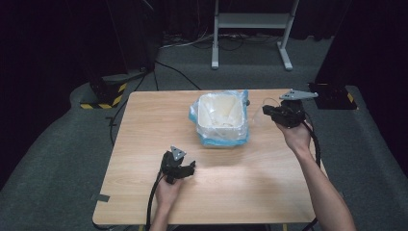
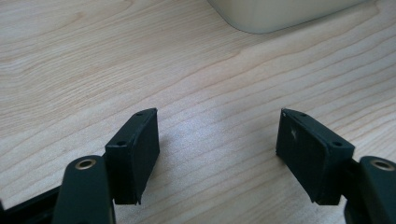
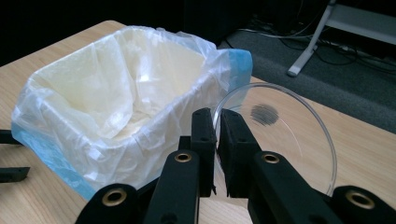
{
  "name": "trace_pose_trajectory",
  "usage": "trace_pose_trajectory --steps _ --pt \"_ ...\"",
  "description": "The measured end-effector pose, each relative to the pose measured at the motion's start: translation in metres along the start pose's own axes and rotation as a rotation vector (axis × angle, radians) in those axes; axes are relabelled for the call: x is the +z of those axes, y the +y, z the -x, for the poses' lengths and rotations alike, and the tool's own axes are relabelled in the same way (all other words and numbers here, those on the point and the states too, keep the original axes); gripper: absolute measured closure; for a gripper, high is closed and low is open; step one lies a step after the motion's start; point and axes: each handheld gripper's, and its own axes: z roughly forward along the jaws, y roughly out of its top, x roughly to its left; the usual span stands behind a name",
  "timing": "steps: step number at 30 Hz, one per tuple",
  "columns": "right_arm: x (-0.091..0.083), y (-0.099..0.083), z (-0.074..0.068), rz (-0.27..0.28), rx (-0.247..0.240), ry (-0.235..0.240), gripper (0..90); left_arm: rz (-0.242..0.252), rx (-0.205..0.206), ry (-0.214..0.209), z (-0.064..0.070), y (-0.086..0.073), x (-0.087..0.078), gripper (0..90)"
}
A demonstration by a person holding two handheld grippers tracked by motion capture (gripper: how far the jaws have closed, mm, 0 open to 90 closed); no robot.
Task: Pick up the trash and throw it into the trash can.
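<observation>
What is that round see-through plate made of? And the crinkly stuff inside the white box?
The round dish in the right gripper looks like clear, glossy plastic or glass: the table shows through it and its rim glints. It has one dark smudge. The liner in the bin looks like thin plastic film, milky and wrinkled, with a blue edge folded over the rim.

No readable text, label, brand, number or sign is found on anything pictured. Black-and-yellow hazard stripes [image 1: 109, 97] are seen on a stand base beyond the table; no lettering is carried.
</observation>
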Motion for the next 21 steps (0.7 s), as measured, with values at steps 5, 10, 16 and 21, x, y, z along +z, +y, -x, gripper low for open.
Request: trace_pose_trajectory --steps 5,10,16,21 --pt "-0.002 0.009 -0.004 0.009 -0.017 0.015 84.2 0.0 0.0 0.0 0.0 0.0 0.0 29.7" --pt "-0.003 0.016 -0.007 0.015 -0.031 0.014 84.3 0.0 0.0 0.0 0.0 0.0 0.0 29.7" --pt "-0.008 0.027 -0.009 0.034 -0.036 0.025 84.3 0.0 -0.001 0.0 0.0 0.0 0.0 29.7" --pt "-0.011 0.035 -0.011 0.049 -0.039 0.032 84.3 0.0 0.0 0.0 0.0 0.0 0.0 29.7"
